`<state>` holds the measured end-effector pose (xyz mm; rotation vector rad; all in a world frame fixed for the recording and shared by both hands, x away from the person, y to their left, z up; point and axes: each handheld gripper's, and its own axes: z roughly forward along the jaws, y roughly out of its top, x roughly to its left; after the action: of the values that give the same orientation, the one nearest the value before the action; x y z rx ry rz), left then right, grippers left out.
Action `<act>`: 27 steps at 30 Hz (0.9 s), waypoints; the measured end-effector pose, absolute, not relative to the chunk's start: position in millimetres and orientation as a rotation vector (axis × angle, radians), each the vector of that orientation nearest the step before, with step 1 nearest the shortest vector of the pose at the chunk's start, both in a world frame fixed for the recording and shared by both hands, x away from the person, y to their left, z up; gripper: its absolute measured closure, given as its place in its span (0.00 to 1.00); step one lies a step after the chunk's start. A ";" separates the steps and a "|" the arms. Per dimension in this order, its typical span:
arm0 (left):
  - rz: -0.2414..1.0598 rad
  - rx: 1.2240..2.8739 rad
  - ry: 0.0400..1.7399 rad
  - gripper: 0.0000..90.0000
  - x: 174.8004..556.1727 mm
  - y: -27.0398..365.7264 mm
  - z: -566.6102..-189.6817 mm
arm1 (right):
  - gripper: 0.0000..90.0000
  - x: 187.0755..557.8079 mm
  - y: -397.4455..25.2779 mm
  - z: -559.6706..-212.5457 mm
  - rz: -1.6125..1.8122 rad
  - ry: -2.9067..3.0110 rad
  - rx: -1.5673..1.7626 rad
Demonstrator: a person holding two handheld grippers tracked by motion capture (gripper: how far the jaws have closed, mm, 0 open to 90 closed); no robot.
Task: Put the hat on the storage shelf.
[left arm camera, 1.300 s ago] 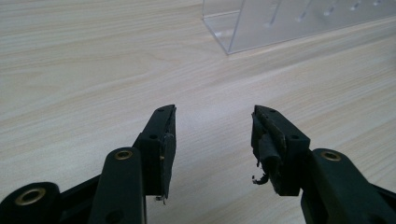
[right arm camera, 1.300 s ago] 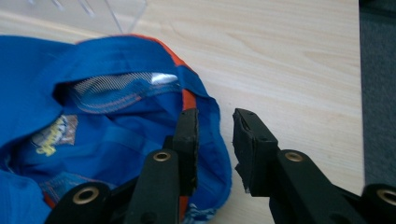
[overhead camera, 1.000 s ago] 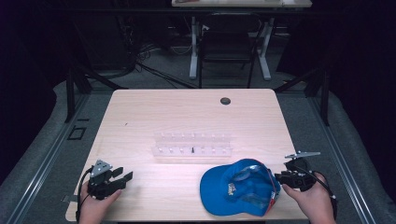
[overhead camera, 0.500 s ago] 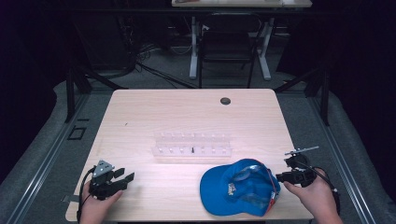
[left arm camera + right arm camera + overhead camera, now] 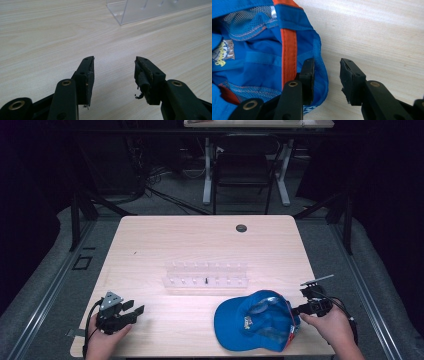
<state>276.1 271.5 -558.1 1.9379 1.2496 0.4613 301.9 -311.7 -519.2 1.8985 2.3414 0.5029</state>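
Plainly, the upturned blue fabric cap (image 5: 257, 321) lay near the desk's front-right corner w/ its rim straddled by the open, empty right gripper (image 5: 327, 75); thin fabric could be missed. Left gripper (image 5: 113, 72) was held open, empty.

light wooden table (image 5: 150, 245) bears a blue cap (image 5: 255, 320) (upturned) and clear rack (image 5: 205, 275).

- Left gripper (image 5: 113, 72): two black jaws, brass-coloured rivets at the pivots, small screw holes near the tips, frayed black pad edges.
- Grey three-cornered plate on top; black cable trailing.
- Right gripper (image 5: 327, 75): matching black jaws, brass rivets, worn pads.
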 end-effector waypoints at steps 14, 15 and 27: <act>0.465 1.943 1.253 0.56 276.5 271.9 -558.3 | 0.71 301.0 -310.0 -527.4 0.475 2.409 1.902; 0.465 1.942 1.254 0.56 276.6 271.8 -558.5 | 0.70 300.6 -310.1 -527.2 0.473 2.420 1.898; 0.461 1.953 1.254 0.56 277.3 270.8 -559.4 | 0.73 301.8 -307.8 -533.6 0.542 2.470 1.873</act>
<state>277.3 270.8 -559.4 1.9535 1.2539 0.4606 301.8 -307.8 -533.6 1.8732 2.4695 0.5420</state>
